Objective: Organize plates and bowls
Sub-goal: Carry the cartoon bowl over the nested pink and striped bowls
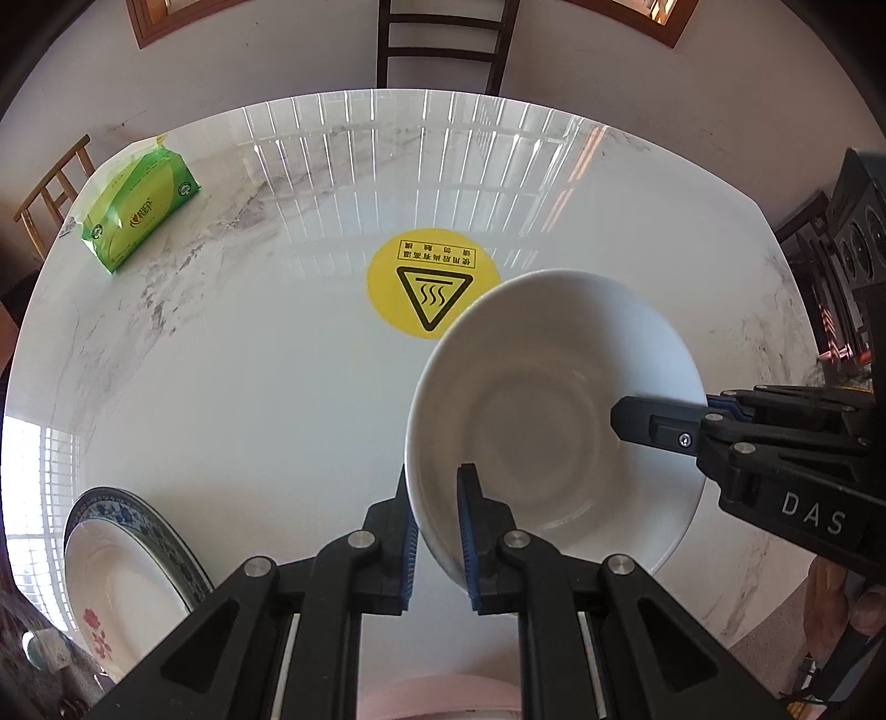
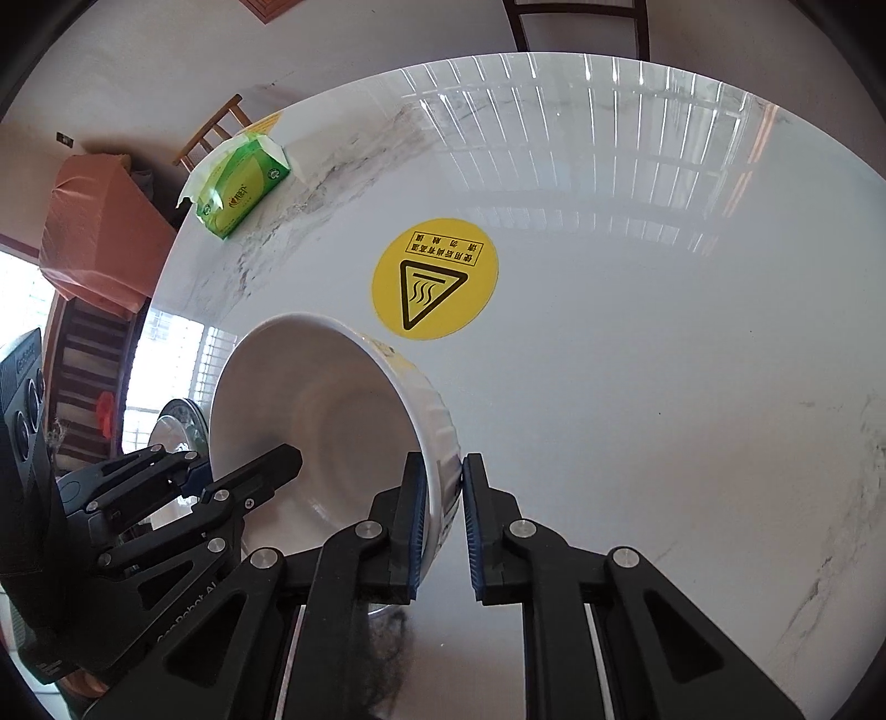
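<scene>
Both grippers clamp one white bowl (image 1: 554, 410) by opposite rim edges above the marble table (image 1: 249, 360): left gripper (image 1: 437, 531), right gripper (image 2: 443, 526) (glazed ceramic: stiff, slippery, breakable)

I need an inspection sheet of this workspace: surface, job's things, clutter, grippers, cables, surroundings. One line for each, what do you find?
Surface: white marble table with a yellow hot-surface sticker.
Job's things: white bowl, tilted, held by its rim on two sides; blue-rimmed plate at the table's near left edge.
Clutter: green tissue pack at the far left.
Grippers: left gripper shut on the bowl's rim; right gripper shut on the opposite rim.
Cables: nothing seen.
Surroundings: dark chair behind the table, wooden chair to the left.
</scene>
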`<state>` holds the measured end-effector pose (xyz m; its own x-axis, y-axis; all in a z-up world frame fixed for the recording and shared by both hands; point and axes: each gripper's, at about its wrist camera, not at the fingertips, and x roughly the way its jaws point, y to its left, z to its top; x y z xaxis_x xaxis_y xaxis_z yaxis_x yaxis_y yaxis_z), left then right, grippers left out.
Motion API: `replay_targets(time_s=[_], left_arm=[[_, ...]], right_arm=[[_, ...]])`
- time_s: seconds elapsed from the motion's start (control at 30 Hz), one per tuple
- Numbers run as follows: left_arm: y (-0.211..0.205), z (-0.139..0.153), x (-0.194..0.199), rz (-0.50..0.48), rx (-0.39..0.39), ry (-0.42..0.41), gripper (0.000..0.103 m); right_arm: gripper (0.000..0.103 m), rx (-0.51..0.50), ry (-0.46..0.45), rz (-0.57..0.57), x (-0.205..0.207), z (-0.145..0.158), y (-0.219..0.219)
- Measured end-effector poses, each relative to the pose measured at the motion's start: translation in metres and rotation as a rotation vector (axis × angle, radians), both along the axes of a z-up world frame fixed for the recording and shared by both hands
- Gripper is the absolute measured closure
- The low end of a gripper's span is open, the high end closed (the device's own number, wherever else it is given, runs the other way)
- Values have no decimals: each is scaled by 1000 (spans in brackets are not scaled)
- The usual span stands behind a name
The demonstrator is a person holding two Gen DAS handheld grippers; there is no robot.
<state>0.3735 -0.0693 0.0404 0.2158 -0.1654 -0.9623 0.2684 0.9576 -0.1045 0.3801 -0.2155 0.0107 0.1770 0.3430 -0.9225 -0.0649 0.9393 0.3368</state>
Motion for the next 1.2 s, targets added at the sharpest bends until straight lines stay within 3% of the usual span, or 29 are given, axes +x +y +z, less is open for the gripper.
replay_targets(time_s=[0.37, 0.67, 1.2], left_arm=[[18, 36, -85, -16, 38, -33, 89], [35, 46, -142, -14, 57, -38, 89], [63, 28, -188, 12, 69, 5, 89]], right_arm=[[89, 3, -25, 45, -78, 30, 27], [89, -10, -52, 80, -132, 45, 49], [88, -30, -45, 118, -173, 32, 81]])
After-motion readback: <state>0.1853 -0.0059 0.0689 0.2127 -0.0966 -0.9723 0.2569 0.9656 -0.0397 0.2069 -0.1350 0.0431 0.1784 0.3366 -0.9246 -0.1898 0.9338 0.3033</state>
